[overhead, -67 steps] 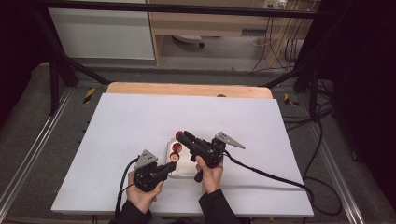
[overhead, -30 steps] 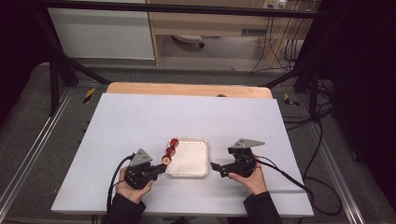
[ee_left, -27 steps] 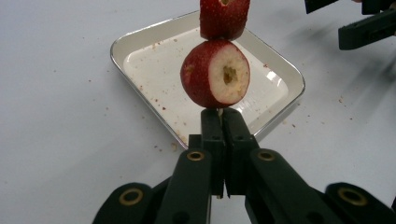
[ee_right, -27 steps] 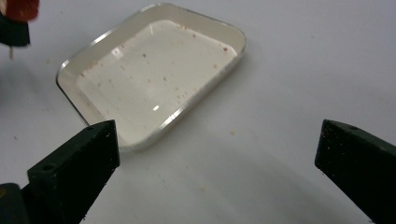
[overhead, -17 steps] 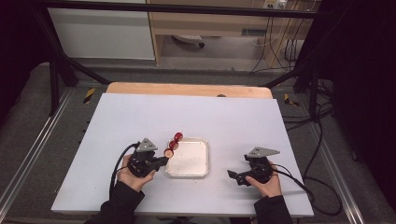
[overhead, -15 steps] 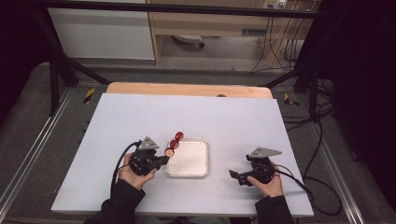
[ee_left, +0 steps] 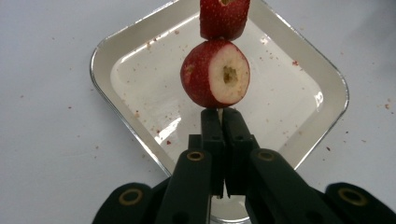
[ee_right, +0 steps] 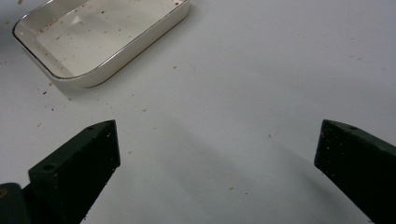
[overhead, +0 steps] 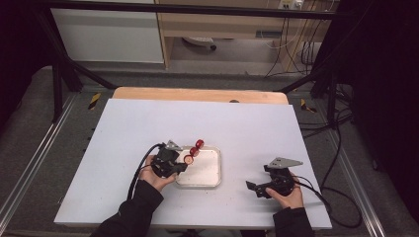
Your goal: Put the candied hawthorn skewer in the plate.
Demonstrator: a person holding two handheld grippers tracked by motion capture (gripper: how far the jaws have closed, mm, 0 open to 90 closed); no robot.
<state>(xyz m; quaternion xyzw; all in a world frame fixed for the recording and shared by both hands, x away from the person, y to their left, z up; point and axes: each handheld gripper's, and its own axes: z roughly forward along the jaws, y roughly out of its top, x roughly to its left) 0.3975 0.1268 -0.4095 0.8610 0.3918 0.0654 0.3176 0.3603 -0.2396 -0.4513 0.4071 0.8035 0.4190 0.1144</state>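
Item: skewer of red fruit (ee_left: 216,72), two cored hawthorn-like pieces threaded in a row, the stick itself hidden behind the lower piece. Held by the left gripper (ee_left: 218,112), its jaws closed tight just below the lower fruit and presumably pinching the stick end. In the high view the fruit (overhead: 194,151) hangs over the left far corner of the white tray (overhead: 215,174), near the middle of the tabletop (overhead: 247,123).

Item: white tray (ee_left: 334,84), shallow, metal-edged, no whole fruit in it, only red crumbs.

Item: right gripper (overhead: 253,186), resting low at the right near part of the tabletop, well apart from the tray; jaws wide open, nothing between them.

Risks, judged:
- Narrow hold on a thin stick; the fruit's weight sits far out from the jaws, so the skewer may pivot or droop in the grip.
- A tilt toward the tip could let the upper piece slide off; it would drop into the tray or roll onto the tabletop.
- Crumbs on jaws and tray suggest soft flesh; squeezing the fruit could split it.
- The tray looks light; a nudge could shift it.
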